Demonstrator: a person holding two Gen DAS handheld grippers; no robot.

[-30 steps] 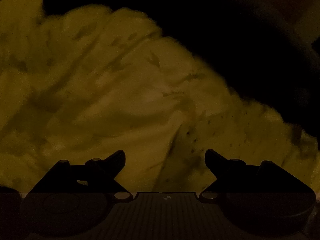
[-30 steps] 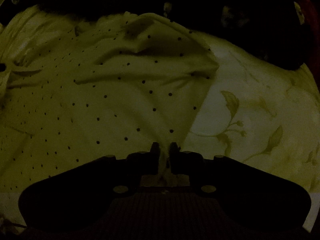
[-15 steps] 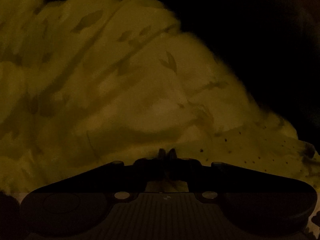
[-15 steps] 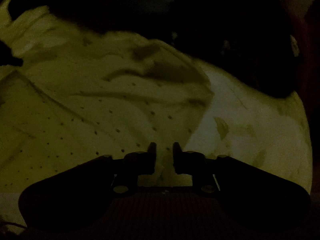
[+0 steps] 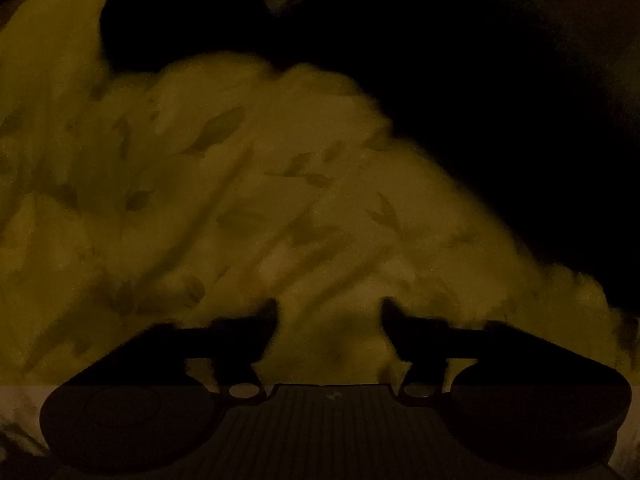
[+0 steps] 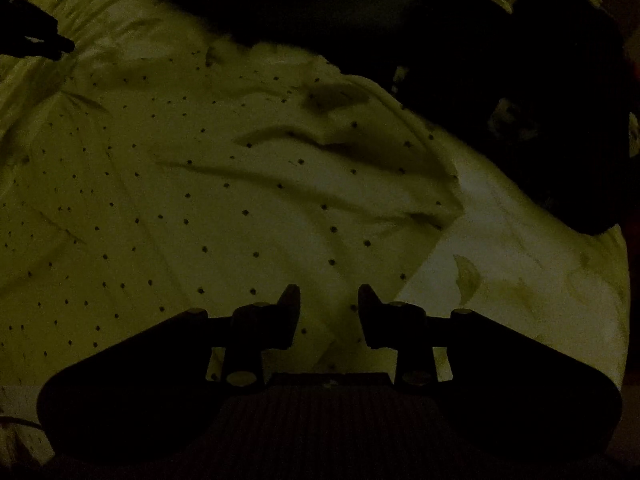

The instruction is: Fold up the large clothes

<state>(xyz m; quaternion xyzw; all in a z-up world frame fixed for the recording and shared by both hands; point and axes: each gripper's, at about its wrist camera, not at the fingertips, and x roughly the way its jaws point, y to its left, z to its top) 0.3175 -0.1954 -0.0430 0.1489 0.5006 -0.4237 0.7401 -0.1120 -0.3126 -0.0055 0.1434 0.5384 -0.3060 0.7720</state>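
The scene is very dark. A pale garment with small dark dots lies spread and creased in the right wrist view, its right edge running diagonally over the leaf-print bedsheet. My right gripper is open just above the garment's near edge, holding nothing. In the left wrist view my left gripper is open and empty over the rumpled leaf-print sheet; the dotted garment does not show there.
A large dark mass lies along the far and right side of the bed, and a dark shape fills the upper right of the left wrist view. A dark object pokes in at far left.
Both grippers have opened: the right let go of the garment's edge, the left opened after being shut half a second ago. The left view has swung away from the dotted garment.
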